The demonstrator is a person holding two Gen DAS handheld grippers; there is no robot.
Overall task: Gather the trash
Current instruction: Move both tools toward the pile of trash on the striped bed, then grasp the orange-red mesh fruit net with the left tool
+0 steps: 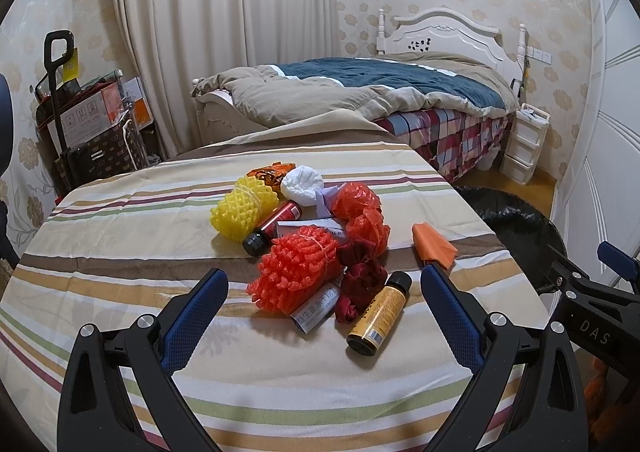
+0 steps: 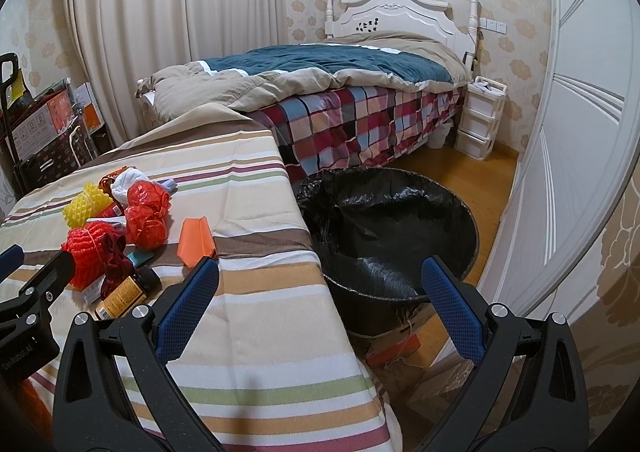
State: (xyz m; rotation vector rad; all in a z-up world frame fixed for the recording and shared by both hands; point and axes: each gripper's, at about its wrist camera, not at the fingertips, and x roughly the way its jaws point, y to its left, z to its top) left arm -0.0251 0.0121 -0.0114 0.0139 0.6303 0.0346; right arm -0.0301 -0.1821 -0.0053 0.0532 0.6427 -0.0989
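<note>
Striped cloth covers the table [image 1: 120, 236], and the trash lies heaped near its middle: a yellow foam net [image 1: 242, 209] at the back left, a white wad [image 1: 302, 183] and an orange wrapper [image 1: 272, 175] behind it, a red bottle [image 1: 272, 228] lying against the yellow net, two red bags [image 1: 362, 211] on the right of the heap, a red foam net [image 1: 296, 272] at the front, a dark red cloth [image 1: 360, 284] just beside it, a grey tube [image 1: 316, 306] poking out from under the red net, and a yellow bottle [image 1: 380, 316] lying nearest the camera. An orange paper [image 1: 434, 246] lies apart, to the right of the heap and near the table edge. The left gripper [image 1: 324, 284] hovers low over the near side of the heap with its jaws wide open and nothing between them; the red net and yellow bottle sit in the gap ahead. The right gripper [image 2: 320, 272] is held past the table's right edge, its jaws also spread wide and empty, facing a black-lined bin [image 2: 400, 292] that stands on the wooden floor [image 2: 492, 187] just beside the table. Behind stand a bed [image 2: 320, 91] with a checked sheet and pale curtains [image 1: 200, 11]
</note>
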